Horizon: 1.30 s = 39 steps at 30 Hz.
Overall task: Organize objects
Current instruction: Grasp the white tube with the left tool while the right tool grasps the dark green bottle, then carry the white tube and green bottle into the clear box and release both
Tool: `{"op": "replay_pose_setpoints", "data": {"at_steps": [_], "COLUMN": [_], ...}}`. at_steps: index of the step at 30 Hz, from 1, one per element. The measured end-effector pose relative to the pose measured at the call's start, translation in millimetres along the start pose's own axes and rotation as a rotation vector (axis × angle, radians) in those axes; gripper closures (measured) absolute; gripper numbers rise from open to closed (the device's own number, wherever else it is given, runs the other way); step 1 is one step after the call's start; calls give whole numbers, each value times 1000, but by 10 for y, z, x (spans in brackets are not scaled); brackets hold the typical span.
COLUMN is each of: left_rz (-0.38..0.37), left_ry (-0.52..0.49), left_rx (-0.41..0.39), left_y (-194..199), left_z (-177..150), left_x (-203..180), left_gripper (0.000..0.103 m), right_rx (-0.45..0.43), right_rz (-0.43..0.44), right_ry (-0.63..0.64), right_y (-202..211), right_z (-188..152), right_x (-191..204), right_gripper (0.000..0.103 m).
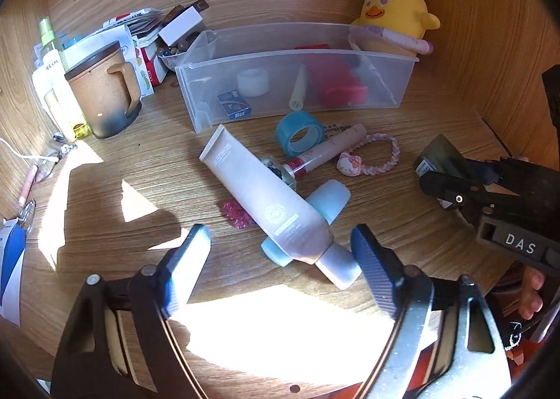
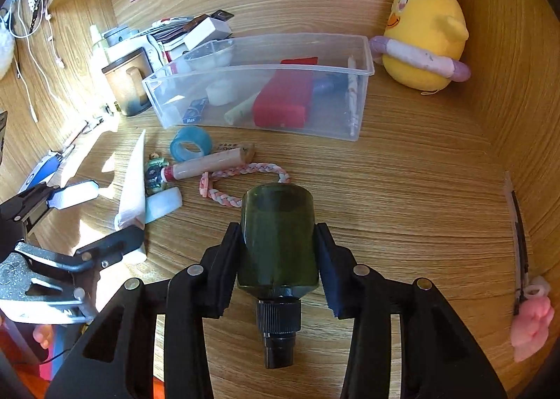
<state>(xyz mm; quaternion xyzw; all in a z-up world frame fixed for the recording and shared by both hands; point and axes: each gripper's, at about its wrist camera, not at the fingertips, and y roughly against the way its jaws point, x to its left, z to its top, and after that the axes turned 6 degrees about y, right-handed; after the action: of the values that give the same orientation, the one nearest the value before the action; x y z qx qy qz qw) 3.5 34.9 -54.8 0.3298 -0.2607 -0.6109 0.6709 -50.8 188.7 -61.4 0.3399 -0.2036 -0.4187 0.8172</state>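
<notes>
1. The left gripper (image 1: 280,245) stood partly open and held nothing, its fingers astride the cap end of the white tube (image 1: 269,203) without touching it. No earlier view bore on its jaws.
2. The tube lay on the desk (image 1: 402,234) at 6 o'clock of the bin (image 1: 297,59), slanting across a pale blue bottle (image 1: 329,199). It looked light, soft and squashy, so the stiff cap end or shoulder seemed the safest hold; a pinch mid-body would likely buckle it.
3. The blue tape ring (image 1: 299,132), a pink tube (image 1: 325,150) and a braided hair tie (image 1: 379,157) lay loose between tube and bin.
4. The clear bin held a white roll (image 1: 252,82), a small blue box (image 1: 233,104), a pale stick (image 1: 297,90) and a red block (image 1: 337,78), with room left.
5. The right gripper (image 2: 278,245) was clamped on the dark green bottle (image 2: 278,224), pads on its sides, black cap towards the camera. It looked rigid, smooth, possibly glass: slippery, fairly heavy.
6. A yellow plush (image 2: 425,48) sat at 3 o'clock of the bin.
</notes>
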Motion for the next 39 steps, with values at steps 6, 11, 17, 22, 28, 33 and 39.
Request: {"op": "replay_pose_setpoints", "data": {"at_steps": [6, 11, 17, 22, 28, 33, 39], "left_rz": [-4, 8, 10, 19, 53, 74, 56], "left_ry": [50, 63, 51, 57, 116, 141, 158], "left_rx": [12, 2, 20, 2, -33, -79, -137], "left_y": [65, 117, 52, 77, 91, 208, 346], "left_z": [-70, -158, -221, -238, -222, -160, -22], "left_x": [189, 276, 258, 317, 452, 521, 539], "left_gripper": [38, 42, 60, 71, 71, 71, 72], "right_rx": [12, 13, 13, 13, 7, -14, -62], "right_rz": [14, 8, 5, 3, 7, 0, -11], "right_ry": [-6, 3, 2, 7, -4, -1, -10], "right_y": [-68, -79, -91, -97, -108, -45, 104], "right_z": [9, 22, 32, 43, 56, 79, 157], "right_x": [49, 69, 75, 86, 93, 100, 68], "right_gripper": [65, 65, 65, 65, 65, 65, 65]}}
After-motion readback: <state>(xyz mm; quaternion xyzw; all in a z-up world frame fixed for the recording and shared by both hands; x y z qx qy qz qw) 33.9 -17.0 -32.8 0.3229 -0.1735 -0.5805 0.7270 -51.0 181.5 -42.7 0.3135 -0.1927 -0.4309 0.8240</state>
